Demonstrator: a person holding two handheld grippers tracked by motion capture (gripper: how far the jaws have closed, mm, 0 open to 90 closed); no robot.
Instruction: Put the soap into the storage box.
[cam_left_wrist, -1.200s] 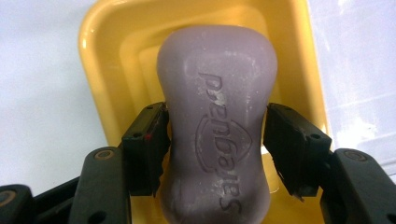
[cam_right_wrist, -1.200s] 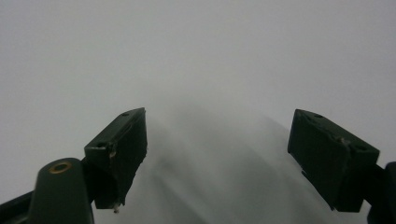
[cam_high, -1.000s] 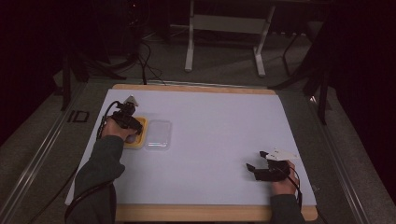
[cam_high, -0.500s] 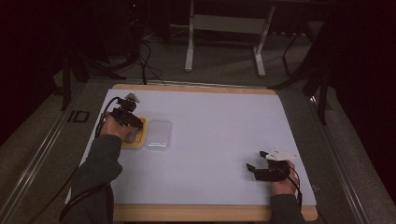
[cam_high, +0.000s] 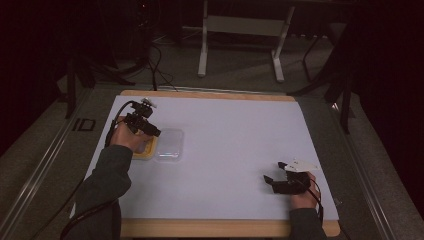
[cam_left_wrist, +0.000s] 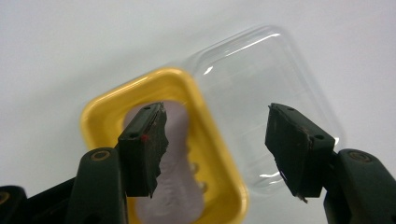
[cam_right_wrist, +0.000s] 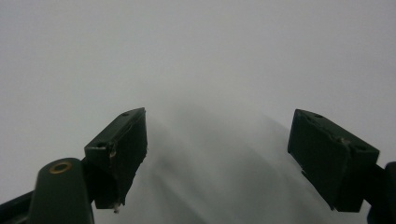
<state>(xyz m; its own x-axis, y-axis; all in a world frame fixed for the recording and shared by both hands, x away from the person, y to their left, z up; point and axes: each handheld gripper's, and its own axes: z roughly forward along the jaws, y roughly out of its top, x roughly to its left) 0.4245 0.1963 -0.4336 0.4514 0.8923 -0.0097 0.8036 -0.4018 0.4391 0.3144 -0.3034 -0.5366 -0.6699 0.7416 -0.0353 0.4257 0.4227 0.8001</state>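
Two parts apart | clear lid (cam_left_wrist: 261, 107) beside yellow tray (cam_left_wrist: 140, 116), uncovering it | your left hand-held gripper (cam_left_wrist: 215, 140) hovers half-open, empty | right hand-held gripper (cam_right_wrist: 219, 154) wide, empty.

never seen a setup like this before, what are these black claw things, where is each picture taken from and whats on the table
A person sits at a table holding a hand-operated two-jaw gripper in each hand. One picture looks down from above the person's side. The other two come from small cameras riding on the grippers, looking along their black jaws.

The left gripper is above a yellow tray with a pale, blurred item inside. A clear plastic lid lies on the table, touching the tray's edge. Its jaws stand apart, have just opened a little, and hold nothing.

The right gripper is near the table's front right, jaws open and empty, over bare white surface.
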